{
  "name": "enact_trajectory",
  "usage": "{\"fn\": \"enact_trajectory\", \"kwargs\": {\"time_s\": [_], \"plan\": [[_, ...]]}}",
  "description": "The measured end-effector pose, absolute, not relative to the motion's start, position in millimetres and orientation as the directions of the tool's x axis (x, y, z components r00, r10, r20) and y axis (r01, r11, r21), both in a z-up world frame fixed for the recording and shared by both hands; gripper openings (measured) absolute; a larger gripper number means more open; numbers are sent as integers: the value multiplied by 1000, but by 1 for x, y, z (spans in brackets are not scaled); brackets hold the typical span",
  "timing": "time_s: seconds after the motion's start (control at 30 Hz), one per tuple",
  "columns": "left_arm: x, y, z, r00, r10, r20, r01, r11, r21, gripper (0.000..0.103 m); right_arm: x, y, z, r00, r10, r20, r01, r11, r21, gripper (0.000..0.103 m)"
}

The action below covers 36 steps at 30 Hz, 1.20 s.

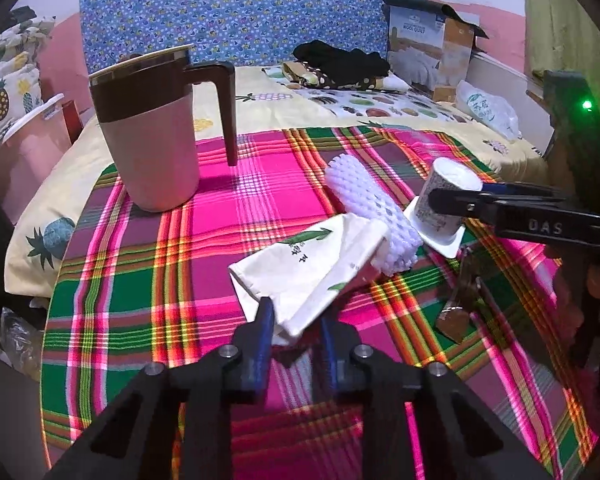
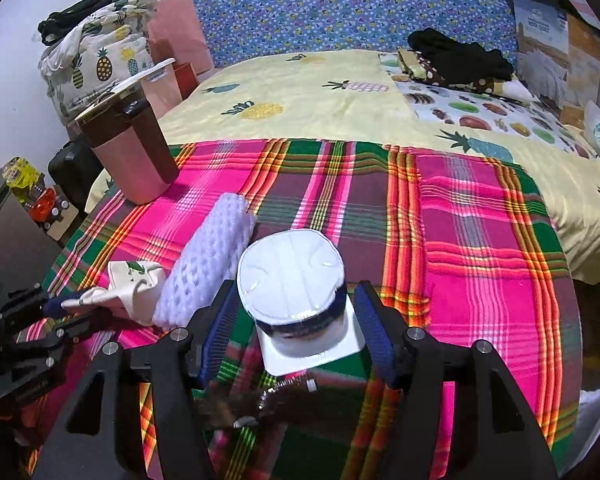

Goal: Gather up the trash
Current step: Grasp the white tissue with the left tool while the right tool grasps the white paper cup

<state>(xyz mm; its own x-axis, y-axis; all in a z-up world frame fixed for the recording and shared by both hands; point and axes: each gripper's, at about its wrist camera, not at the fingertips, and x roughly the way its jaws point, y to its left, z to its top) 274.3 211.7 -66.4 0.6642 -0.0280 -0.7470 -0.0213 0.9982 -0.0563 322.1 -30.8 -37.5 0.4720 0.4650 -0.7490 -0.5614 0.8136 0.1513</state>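
We see the trash gathered on a plaid cloth [image 1: 148, 280] spread over the bed [image 2: 300, 92]. A cream paper bag [image 1: 308, 264] printed with green leaves lies crumpled near the cloth's middle, and the left gripper [image 1: 294, 320] has its blue fingers [image 1: 265, 320] closed on the bag's near corner; from the right wrist view the same bag [image 2: 136, 284] is pinched at one end by that gripper [image 2: 66, 304]. Touching the bag's far side is a white foam net sleeve [image 1: 364, 208], lying on its side.

Just beside the sleeve stands an upturned white yogurt cup [image 2: 296, 284], its wide rim flat on the cloth. Our right gripper [image 2: 296, 316] has its fingers [image 2: 370, 320] spread wide on either side of the cup; the left one looks close to the cup wall, but we cannot tell whether either touches. From the left wrist view that gripper [image 1: 456, 204] reaches across the cup [image 1: 444, 204].

A brown foil wrapper [image 1: 454, 316] lies just in front of the cup. A pink and brown mug [image 1: 152, 132] with a handle stands upright at the cloth's far left corner, well apart from the trash. Farther back on the bed are dark folded clothes [image 1: 340, 64] and a quilt box [image 1: 424, 56].
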Motion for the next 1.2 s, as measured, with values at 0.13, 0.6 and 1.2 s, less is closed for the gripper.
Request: {"fn": "enact_trajectory", "kwargs": {"time_s": [0.13,0.6,1.2], "plan": [[271,210,-62,671,-35,-741,-42,995,-85,18,315,-31,-33,476,476,-740,-574,805,148,53],[234,177,-19,724,-65,-687,-67,984,-163,18,280,-64,1,537,498,-681,-561,813,153,53],[214,73,5,728,-188,-659,93,980,-177,18,233,-142,11,625,412,-663,-409,896,172,53]]}}
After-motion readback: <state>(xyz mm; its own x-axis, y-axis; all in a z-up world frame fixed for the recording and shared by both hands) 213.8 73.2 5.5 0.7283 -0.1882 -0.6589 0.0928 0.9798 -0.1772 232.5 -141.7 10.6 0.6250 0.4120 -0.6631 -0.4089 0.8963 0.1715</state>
